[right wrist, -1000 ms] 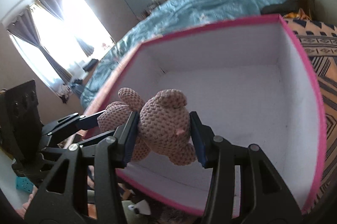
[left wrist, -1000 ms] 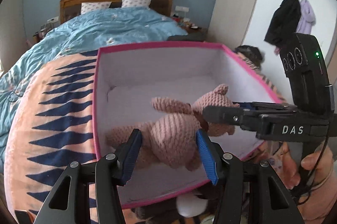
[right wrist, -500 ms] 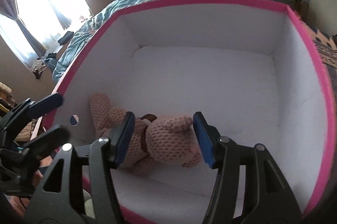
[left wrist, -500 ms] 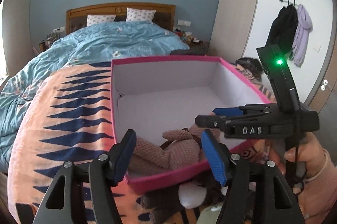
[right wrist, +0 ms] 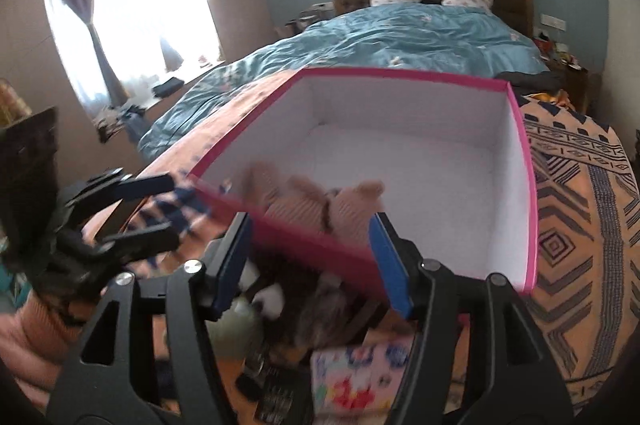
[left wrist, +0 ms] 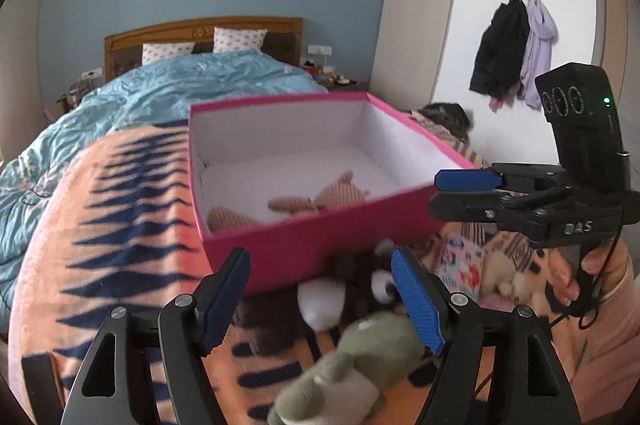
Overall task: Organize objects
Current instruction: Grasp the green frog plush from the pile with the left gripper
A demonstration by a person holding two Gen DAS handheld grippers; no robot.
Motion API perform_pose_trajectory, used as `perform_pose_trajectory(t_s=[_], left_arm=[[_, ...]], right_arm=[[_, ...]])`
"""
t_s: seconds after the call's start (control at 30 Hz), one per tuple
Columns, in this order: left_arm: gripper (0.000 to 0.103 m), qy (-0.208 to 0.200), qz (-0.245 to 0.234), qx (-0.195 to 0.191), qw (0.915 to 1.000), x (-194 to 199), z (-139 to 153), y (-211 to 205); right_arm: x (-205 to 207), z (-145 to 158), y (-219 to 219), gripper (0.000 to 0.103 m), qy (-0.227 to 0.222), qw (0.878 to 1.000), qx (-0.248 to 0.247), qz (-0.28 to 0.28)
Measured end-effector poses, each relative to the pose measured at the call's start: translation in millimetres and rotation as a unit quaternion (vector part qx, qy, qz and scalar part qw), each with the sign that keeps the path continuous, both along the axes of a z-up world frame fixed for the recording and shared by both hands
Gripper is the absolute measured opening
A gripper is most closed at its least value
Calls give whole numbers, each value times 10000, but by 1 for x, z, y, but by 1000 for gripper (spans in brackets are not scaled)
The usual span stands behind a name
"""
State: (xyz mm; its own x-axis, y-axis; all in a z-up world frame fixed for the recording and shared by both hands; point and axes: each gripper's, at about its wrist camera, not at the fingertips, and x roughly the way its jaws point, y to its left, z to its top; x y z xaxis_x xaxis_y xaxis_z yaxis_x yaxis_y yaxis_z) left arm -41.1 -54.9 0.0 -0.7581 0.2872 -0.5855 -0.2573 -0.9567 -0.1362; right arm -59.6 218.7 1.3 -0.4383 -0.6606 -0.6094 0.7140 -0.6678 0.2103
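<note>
Two grippers are in my views, both with nothing between their fingers. Furthest left on the bed lies the orange blanket with dark blue zigzag stripes (left wrist: 120, 225), spread over the blue quilt (left wrist: 180, 85). My left gripper (left wrist: 320, 299) hangs over the blanket's near part, short of the box; its blue-padded fingers (left wrist: 416, 301) have just been opening and stand apart, empty. Past them sits the pink cardboard box with a white inside (left wrist: 304, 245), and the pink crocheted bear (left wrist: 316, 201) lies on the box floor against the near wall, free of both grippers. In front of the box, below my left fingers, is a heap of soft toys: a dark brown one with a white muzzle (left wrist: 352, 289) and a green plush one (left wrist: 360, 365), both blurred. To the right my right gripper (right wrist: 312, 261) hangs at the box's near edge; its fingers have also just been opening and stand apart on nothing. A hand (left wrist: 588, 277) holds its handle.
</note>
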Motion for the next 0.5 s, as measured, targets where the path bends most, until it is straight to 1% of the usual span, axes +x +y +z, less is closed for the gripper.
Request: perform_pose_trajectory(t_s=[0.2,0.3,0.5], left_arm=[[75,-265,114,155,9995,16,-19,-3],[75,-361,226,263,9987,25,-27,-9],[75,-656,394,471,9960,38,-47,-16]], right_arm=[[23,-21,3,62,-306,9990,-146,298],[36,-30,-3,62,-399,9982,-85,448],[47,-51,-18,62,-664,9949,59,759]])
